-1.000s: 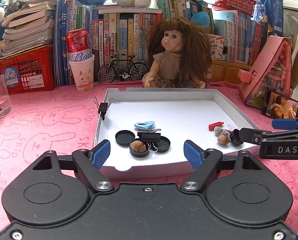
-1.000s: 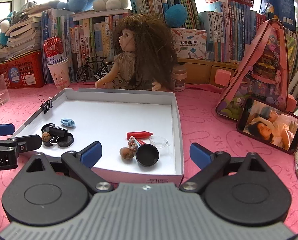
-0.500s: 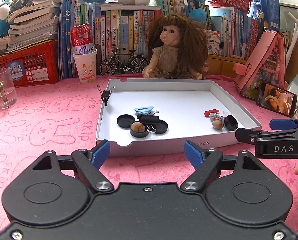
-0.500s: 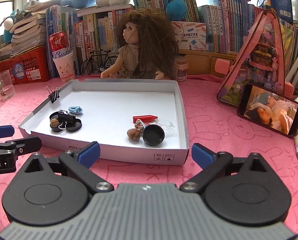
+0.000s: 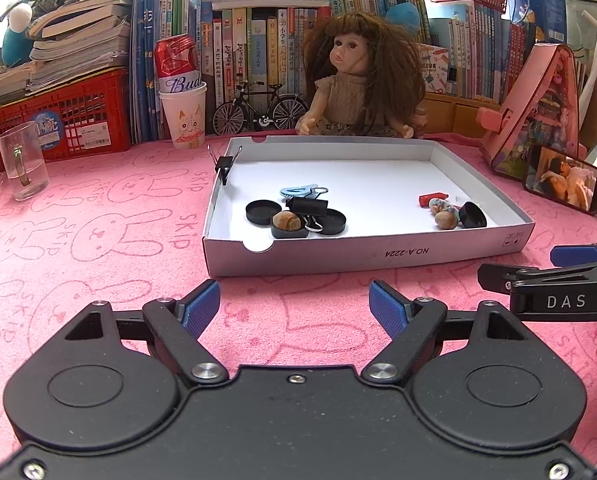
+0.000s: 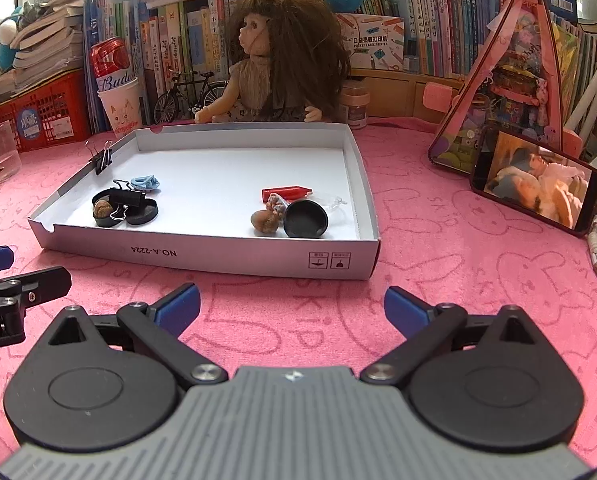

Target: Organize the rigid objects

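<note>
Pink rabbit-print cloth covers the bench (image 5: 98, 240), with a doll (image 5: 358, 80) seated against crowded bookshelves behind a shallow white box lid (image 5: 370, 256). Inside the lid, at its left: black caps (image 5: 263, 212), a nut (image 5: 286, 221), a black binder clip (image 5: 308, 206) and a blue clip (image 5: 296, 191); at its right: a red crayon-like piece (image 6: 284, 193), a second nut (image 6: 264, 221) and a tilted black cap (image 6: 305, 220). Left claw (image 5: 294, 308) and right claw (image 6: 290, 306) both hover over the cloth just short of the lid's near wall, jaws spread wide, nothing between them.
</note>
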`<state>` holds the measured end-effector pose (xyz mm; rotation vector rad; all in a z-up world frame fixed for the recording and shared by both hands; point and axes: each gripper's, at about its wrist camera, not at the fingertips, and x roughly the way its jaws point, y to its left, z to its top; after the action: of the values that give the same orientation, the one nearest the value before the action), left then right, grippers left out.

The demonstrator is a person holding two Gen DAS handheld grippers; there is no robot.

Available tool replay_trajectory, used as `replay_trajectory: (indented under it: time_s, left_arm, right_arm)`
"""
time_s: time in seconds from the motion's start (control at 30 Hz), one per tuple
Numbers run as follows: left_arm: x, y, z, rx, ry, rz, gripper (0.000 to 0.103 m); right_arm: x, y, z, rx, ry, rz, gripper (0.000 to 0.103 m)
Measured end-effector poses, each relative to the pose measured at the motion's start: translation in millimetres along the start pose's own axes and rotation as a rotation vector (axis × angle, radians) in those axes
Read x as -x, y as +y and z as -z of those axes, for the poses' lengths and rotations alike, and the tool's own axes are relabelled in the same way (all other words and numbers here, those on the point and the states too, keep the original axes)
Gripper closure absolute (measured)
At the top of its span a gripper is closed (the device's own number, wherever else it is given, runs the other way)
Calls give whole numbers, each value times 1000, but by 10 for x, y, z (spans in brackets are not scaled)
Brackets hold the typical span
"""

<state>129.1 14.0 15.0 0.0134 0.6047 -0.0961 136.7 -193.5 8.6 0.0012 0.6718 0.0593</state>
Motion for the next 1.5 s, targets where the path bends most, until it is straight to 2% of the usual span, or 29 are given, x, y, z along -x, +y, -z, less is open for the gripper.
replay_trajectory:
  time_s: [1.17,1.5]
  left_arm:
    - [-156,-26,52,51,34,-46,22]
    - [-212,-11,58,60,60,-62,19]
  right_arm:
    - [-78,80,95,-10,30,10,0]
    - [-101,101,97,1,40,22,0]
